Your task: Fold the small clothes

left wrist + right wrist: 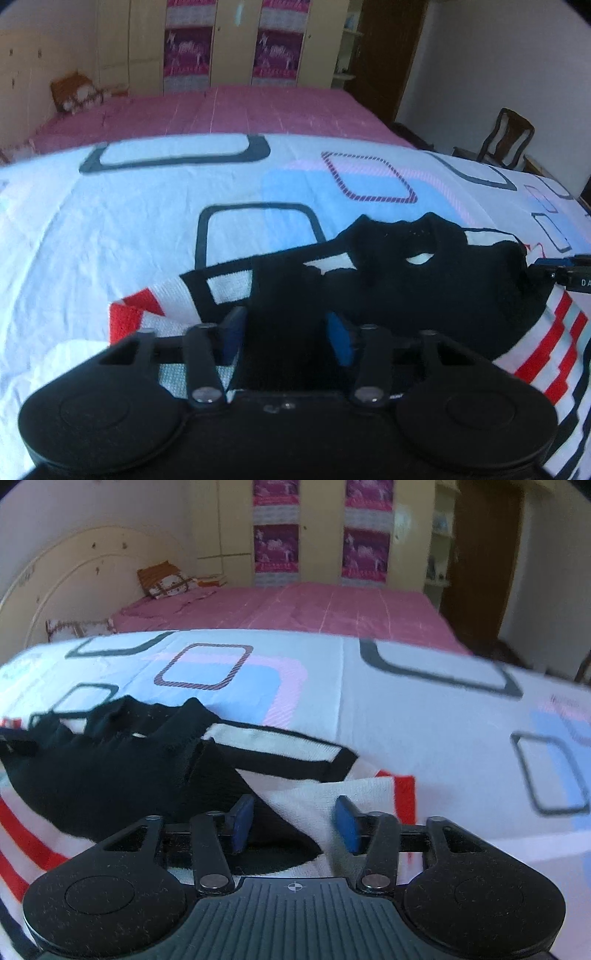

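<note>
Both grippers sit low over the black knit sweater with red and white stripes (424, 291), spread on the white bedsheet with square outlines (110, 229). Left gripper (286, 332) jaws apart, straddling black fabric; right gripper (295, 821) spread too, over the sleeve edge.

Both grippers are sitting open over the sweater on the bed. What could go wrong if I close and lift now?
1. The left gripper straddles thick black fabric of the sweater; closing may grab several layers and drag the body.
2. The right gripper spans the seam between the black and white knit, so it may catch only one.
3. The bedsheet could be pinched too.
</note>
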### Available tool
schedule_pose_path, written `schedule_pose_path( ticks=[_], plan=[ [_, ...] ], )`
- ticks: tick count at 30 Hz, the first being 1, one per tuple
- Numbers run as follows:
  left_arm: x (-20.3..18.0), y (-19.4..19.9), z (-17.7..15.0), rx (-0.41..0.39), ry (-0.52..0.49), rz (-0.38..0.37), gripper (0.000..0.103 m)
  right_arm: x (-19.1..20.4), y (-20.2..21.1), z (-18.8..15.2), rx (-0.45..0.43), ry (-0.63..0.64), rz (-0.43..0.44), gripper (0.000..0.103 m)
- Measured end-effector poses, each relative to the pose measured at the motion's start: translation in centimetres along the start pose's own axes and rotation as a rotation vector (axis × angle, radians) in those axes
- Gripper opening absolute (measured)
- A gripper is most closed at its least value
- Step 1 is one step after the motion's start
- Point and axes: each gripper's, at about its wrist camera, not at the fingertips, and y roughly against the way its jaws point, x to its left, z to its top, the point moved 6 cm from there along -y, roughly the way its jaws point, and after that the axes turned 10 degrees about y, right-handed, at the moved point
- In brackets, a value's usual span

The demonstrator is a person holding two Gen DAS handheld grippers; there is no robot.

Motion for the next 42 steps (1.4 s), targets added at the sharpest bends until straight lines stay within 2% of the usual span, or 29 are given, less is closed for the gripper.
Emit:
schedule_pose_path(
  ticks=[3,6,10,15,18,19,20,21,24,25,27,28,29,31,34,36,37,39,42],
  plan=[
    [0.5,0.0,0.0,0.016,0.029,-0.032,0.021,-0.3,0.1,0.4,0.000,-0.017,0.009,0.030],
    [0.8,0.1,-0.1,0.009,0.048,-0.044,0.016,-0.3,0.2,0.6,-0.009,-0.007,0.019,0.030],
    [1.0,0.3,-0.3,-0.010,0.056,-0.043,0.016,-0.2,1.8,1.2,-0.060,0.022,-0.016,0.031],
    [0.6,1.7,0.0,-0.045,0.050,-0.033,0.016,0.7,3.0,0.9,-0.073,0.056,-0.010,0.031],
    [0.7,1.8,-0.3,-0.038,0.050,-0.031,0.019,1.2,3.6,0.5,-0.082,0.066,0.001,0.031],
    [0.7,1.7,-0.4,-0.035,0.049,-0.025,0.019,1.4,3.8,0.4,-0.085,0.073,-0.001,0.036],
    [0.8,1.6,-0.4,-0.035,0.050,-0.023,0.020,1.5,3.9,0.3,-0.088,0.082,-0.010,0.059],
    [0.9,1.5,-0.4,-0.035,0.053,-0.023,0.021,1.7,4.0,0.2,-0.101,0.093,-0.015,0.068],
    [0.8,1.2,-0.3,-0.036,0.053,-0.015,0.024,2.1,3.3,0.0,-0.085,0.120,0.013,0.070],
    [0.7,1.1,-0.3,-0.034,0.050,-0.011,0.024,2.3,2.7,-0.1,-0.067,0.143,0.009,0.068],
    [0.4,0.7,-0.1,-0.025,0.043,-0.004,0.022,2.7,1.2,-0.3,-0.035,0.193,0.004,0.049],
    [0.3,0.4,-0.1,-0.015,0.039,-0.001,0.019,2.7,0.3,-0.4,-0.011,0.206,-0.006,0.029],
    [0.2,0.3,-0.1,-0.013,0.034,0.002,0.007,2.4,-0.3,-0.5,-0.007,0.204,-0.020,0.005],
    [0.3,0.7,0.1,-0.050,0.054,-0.001,0.007,1.5,-0.6,0.0,-0.018,0.125,0.009,0.003],
    [0.7,2.5,0.2,-0.163,0.098,-0.030,0.007,0.5,0.7,1.3,-0.096,0.068,0.001,0.003],
    [1.3,2.9,0.1,-0.203,0.120,0.003,0.007,0.1,0.8,1.7,-0.113,0.049,-0.003,0.003],
    [1.7,2.5,0.0,-0.202,0.136,0.032,0.007,-0.2,0.3,1.6,-0.096,0.037,-0.015,0.003],
    [2.2,0.7,-0.2,-0.128,0.144,0.076,0.007,-0.8,-1.8,0.9,-0.023,-0.010,-0.019,0.003],
    [1.3,-0.2,-0.1,-0.101,0.073,0.127,0.009,-1.0,-2.7,1.0,-0.007,-0.025,-0.029,0.003]
  ],
)
